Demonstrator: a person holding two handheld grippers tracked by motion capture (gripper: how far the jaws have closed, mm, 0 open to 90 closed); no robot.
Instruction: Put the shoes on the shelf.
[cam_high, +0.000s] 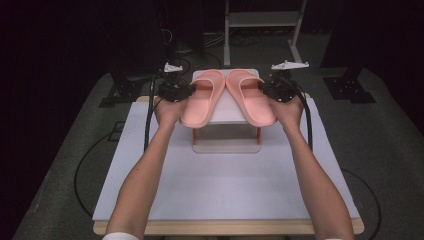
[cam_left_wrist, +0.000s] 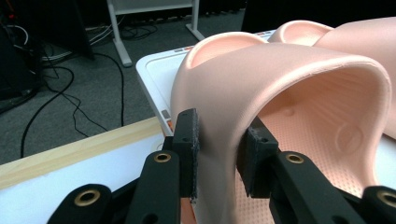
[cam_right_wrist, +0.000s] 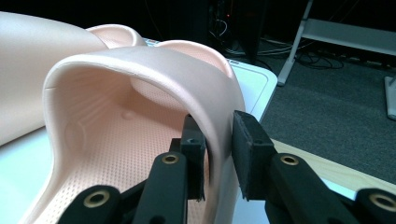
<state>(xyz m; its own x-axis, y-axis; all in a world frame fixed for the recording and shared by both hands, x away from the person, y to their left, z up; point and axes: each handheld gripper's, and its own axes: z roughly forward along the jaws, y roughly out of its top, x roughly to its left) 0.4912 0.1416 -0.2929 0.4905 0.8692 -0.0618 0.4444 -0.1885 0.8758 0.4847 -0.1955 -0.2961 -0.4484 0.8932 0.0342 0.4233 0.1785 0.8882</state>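
Two pink slippers lie side by side on a small white stand (cam_high: 226, 112) with red legs, which sits on the white-covered table (cam_high: 225, 185): the left slipper (cam_high: 202, 100) and the right slipper (cam_high: 248, 95), toes toward the person. The left claw (cam_left_wrist: 218, 149) straddles the outer side of the left slipper's strap, its jaws set slightly apart with small gaps at the pads, not pressing it. The right claw (cam_right_wrist: 218, 149) likewise brackets the outer strap wall of the right slipper, loosened, one pad standing clear of the strap.
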